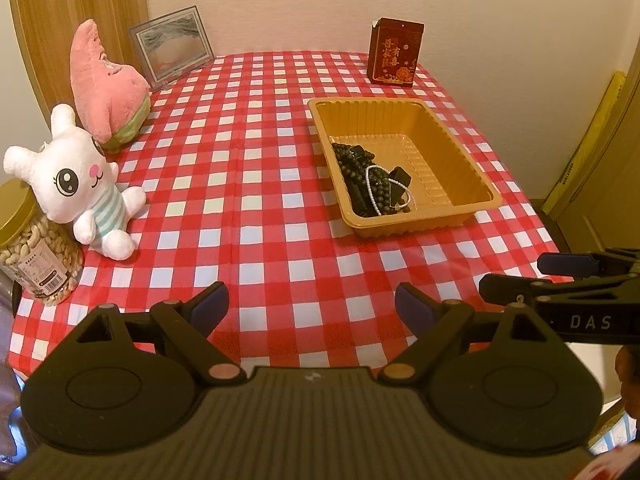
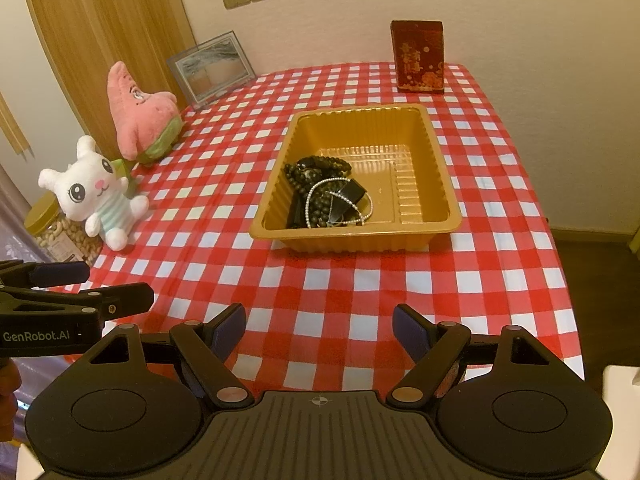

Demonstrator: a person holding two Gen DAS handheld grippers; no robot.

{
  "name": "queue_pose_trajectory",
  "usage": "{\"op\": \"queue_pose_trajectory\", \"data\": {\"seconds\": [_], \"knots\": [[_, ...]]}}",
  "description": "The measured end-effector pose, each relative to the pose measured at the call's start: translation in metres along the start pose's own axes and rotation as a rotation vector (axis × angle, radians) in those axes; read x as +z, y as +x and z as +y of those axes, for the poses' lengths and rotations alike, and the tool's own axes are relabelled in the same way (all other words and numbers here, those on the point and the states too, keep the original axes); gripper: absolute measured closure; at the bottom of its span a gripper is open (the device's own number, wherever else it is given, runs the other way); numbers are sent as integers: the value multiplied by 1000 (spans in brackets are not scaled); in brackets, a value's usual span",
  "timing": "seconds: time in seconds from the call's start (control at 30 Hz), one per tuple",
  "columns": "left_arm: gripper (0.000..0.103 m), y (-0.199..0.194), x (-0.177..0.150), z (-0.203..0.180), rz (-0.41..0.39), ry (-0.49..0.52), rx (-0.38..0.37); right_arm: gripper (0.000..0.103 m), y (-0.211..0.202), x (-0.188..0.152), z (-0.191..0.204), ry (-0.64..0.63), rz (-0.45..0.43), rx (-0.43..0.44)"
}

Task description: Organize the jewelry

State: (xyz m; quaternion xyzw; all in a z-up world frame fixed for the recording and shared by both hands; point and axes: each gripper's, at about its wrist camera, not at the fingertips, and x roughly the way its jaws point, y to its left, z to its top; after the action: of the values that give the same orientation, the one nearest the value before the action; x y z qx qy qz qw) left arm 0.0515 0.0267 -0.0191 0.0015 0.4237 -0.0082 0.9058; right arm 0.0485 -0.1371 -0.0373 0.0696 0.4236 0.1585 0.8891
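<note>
since the beads [image 2: 320, 194] already lie heaped in the tray [image 2: 436, 216] mid-tabletop, little seems left; left tongs [image 1: 312, 304] and right tongs [image 2: 319, 330] gape wide, empty.

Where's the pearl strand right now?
In the tray, draped over the dark beads at its near-left corner; both views show the pearl strand.

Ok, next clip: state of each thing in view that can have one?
left claw: open, empty
right claw: open, empty
tray: upright, holds the jewelry
jewelry: heaped in the tray's near left corner
red box: upright
nut jar: lid on
picture frame: leaning against the wall
</note>
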Motion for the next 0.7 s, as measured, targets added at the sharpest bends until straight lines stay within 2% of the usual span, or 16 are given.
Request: {"op": "queue_pose_trajectory", "data": {"seconds": [0.7], "knots": [[14, 2, 2, 1, 1, 1, -3, 23, 3, 2, 0, 1, 2, 0]]}}
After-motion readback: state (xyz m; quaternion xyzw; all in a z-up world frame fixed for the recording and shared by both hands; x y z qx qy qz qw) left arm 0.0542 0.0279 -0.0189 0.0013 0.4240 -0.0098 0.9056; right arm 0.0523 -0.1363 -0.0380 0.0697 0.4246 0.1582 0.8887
